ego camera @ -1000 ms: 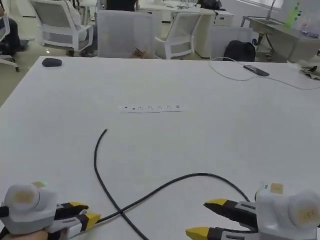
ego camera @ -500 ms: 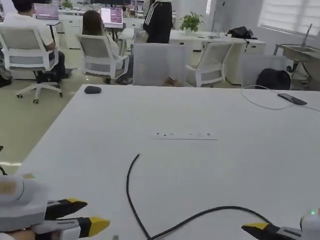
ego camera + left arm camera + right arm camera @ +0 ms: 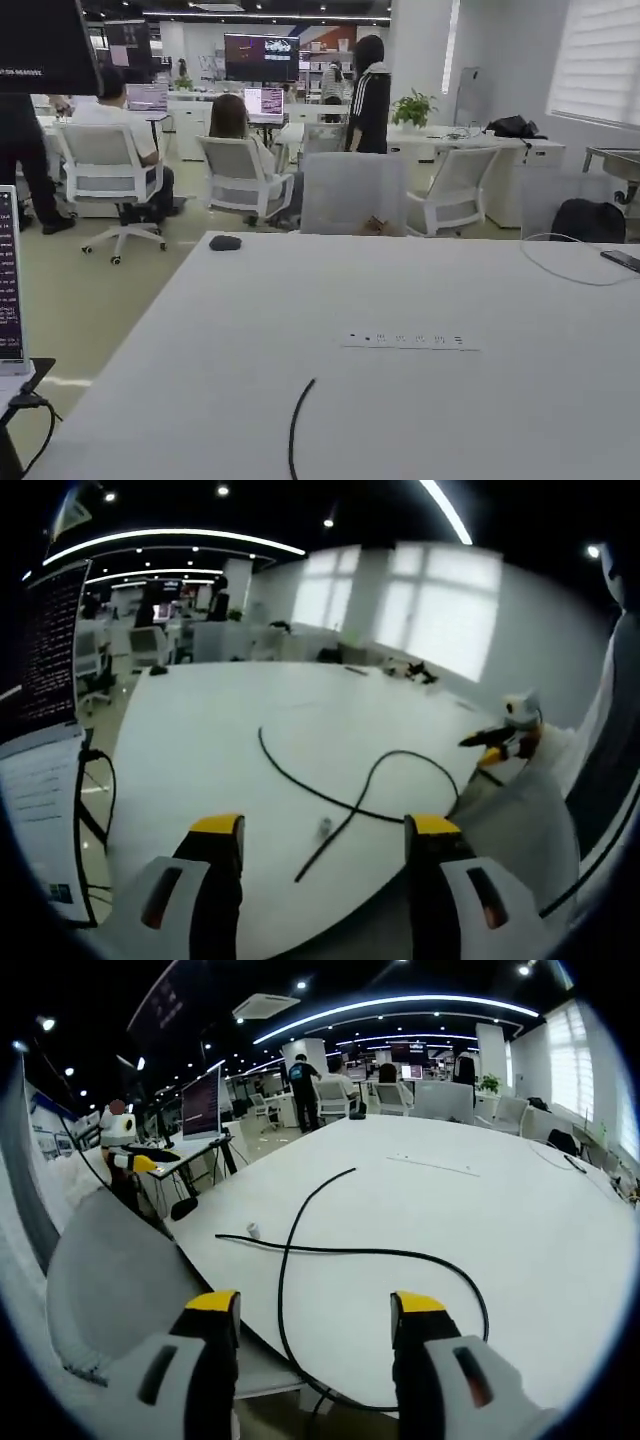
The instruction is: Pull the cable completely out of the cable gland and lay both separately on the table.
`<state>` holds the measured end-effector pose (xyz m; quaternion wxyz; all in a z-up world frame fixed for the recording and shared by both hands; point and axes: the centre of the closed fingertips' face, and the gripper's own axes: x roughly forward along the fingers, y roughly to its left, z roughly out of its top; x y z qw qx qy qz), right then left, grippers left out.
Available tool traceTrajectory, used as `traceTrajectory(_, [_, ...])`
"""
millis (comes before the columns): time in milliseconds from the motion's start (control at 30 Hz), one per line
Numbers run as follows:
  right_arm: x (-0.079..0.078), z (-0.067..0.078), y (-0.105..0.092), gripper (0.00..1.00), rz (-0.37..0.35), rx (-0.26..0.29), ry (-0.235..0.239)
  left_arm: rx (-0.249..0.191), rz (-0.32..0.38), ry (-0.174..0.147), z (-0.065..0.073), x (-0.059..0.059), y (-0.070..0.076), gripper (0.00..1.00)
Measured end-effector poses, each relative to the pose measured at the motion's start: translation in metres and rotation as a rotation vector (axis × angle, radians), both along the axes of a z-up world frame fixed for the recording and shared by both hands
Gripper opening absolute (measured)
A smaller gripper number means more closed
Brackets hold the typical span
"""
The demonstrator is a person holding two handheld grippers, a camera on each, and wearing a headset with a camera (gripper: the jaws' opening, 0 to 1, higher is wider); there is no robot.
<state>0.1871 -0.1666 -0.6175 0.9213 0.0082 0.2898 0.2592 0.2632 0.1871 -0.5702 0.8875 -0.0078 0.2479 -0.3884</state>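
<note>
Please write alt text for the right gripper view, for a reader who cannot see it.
A long black cable lies in a loose loop that crosses itself on a white table, seen between the right gripper's open, yellow-tipped jaws. A small pale part, probably the cable gland, lies beside it near the table's edge.

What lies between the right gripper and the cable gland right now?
In the right gripper view, a run of the black cable crosses between the right gripper and the cable gland; otherwise bare table.
</note>
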Motion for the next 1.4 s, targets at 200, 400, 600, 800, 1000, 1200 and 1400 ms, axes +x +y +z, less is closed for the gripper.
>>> traceTrajectory(200, [0.001, -0.002, -0.004, 0.65, -0.024, 0.011, 0.009, -0.019, 0.026, 0.042, -0.01, -0.013, 0.008, 0.67])
traceTrajectory(400, [-0.001, -0.008, 0.008, 0.65, -0.034, 0.035, 0.033, 0.006, 0.044, 0.074, -0.029, -0.022, 0.012, 0.66])
traceTrajectory(600, [-0.003, -0.014, 0.009, 0.64, -0.075, 0.067, 0.053, -0.009, 0.054, 0.091, -0.035, -0.021, 0.015, 0.65])
traceTrajectory(800, [-0.002, -0.025, -0.002, 0.63, -0.119, 0.076, 0.065, 0.012, 0.019, 0.116, -0.045, -0.02, 0.011, 0.64])
traceTrajectory(1000, [0.0, -0.033, -0.004, 0.62, -0.129, 0.088, 0.084, 0.039, 0.01, 0.111, -0.049, -0.021, 0.009, 0.62])
traceTrajectory(1200, [-0.002, -0.042, 0.013, 0.59, -0.1, 0.083, 0.118, 0.032, 0.015, 0.14, -0.056, -0.022, 0.007, 0.56])
traceTrajectory(1400, [-0.009, -0.054, 0.035, 0.59, -0.069, 0.097, 0.154, 0.008, 0.061, 0.146, -0.055, -0.019, 0.011, 0.52])
